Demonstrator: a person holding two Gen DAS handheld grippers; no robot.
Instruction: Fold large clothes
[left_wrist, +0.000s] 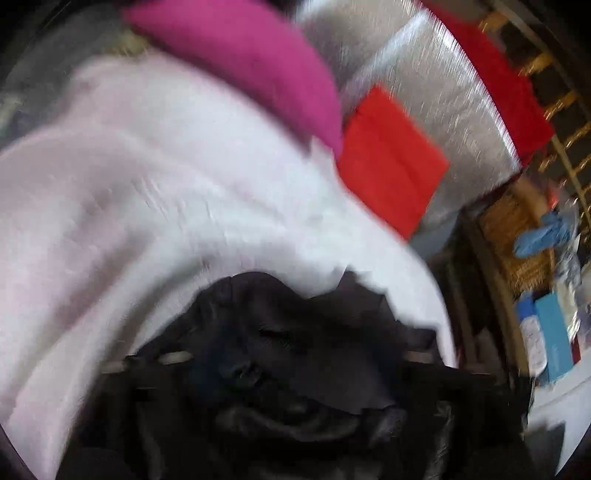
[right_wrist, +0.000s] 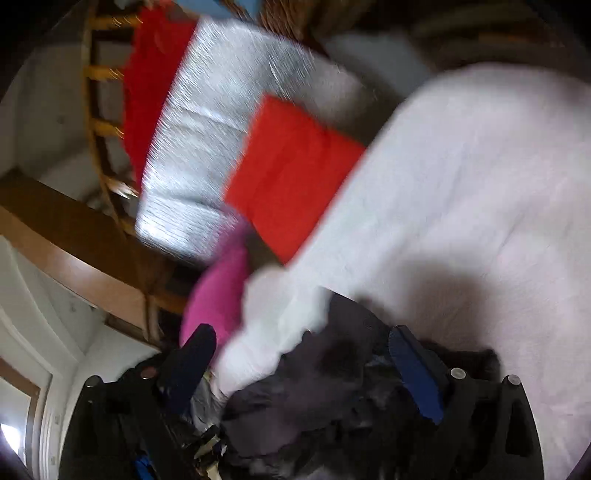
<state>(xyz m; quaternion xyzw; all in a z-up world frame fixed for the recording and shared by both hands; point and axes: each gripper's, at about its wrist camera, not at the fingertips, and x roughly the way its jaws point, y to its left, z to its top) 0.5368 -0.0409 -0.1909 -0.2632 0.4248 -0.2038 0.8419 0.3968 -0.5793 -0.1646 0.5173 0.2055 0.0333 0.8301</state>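
Observation:
Both views are blurred by motion. A dark grey-black garment (left_wrist: 280, 354) bunches up right in front of the left camera and hides my left gripper's fingers. It lies on a large pale pink-white cloth (left_wrist: 147, 177). In the right wrist view my right gripper (right_wrist: 303, 354) has its two blue-padded fingers (right_wrist: 417, 373) spread wide, with the dark garment (right_wrist: 325, 398) and a fold of the white cloth (right_wrist: 461, 192) bunched between them.
A folded red cloth (left_wrist: 388, 158) (right_wrist: 291, 177) lies on a silver quilted surface (left_wrist: 436, 110) (right_wrist: 229, 118). A magenta cloth (left_wrist: 251, 62) (right_wrist: 218, 295) lies beside the white one. A wooden railing (right_wrist: 96, 122) and cluttered shelves (left_wrist: 546, 295) stand nearby.

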